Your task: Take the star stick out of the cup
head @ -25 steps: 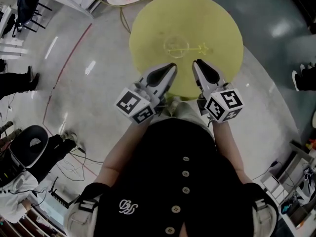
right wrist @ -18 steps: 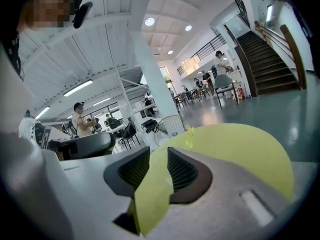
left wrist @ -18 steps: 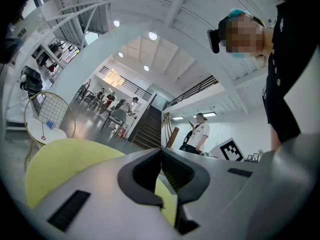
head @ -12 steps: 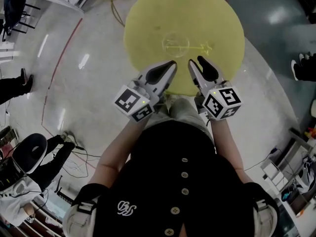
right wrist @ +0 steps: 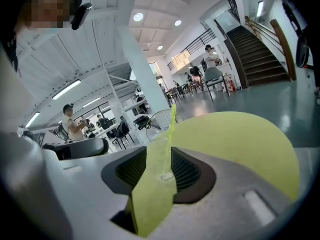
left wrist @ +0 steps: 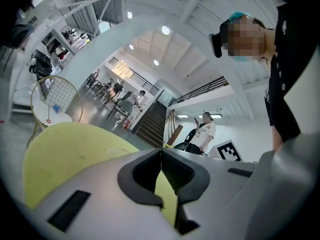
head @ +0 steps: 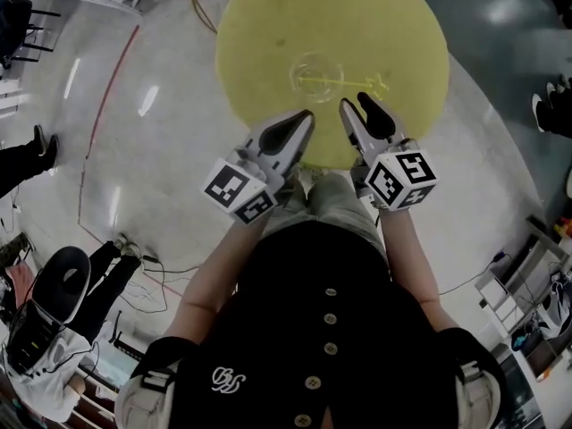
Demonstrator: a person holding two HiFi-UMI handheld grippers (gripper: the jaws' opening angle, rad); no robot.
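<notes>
Star stick [head: 344, 82] sits in the cup [head: 304, 61], mid-bench [head: 268, 25]. My right hand-held gripper [head: 354, 103], near the cup, has just been opening; nothing between its jaws. Left hand-held gripper [head: 304, 116] closed, empty. Grasp and lift remain.

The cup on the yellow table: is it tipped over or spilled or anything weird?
Nothing stands out. The clear cup stands upright on the yellow table, the star stick leans inside it, and nothing is spilled.

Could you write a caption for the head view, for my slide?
Right gripper, jaws just opened and empty, points at the cup holding the star stick on a yellow table.
</notes>
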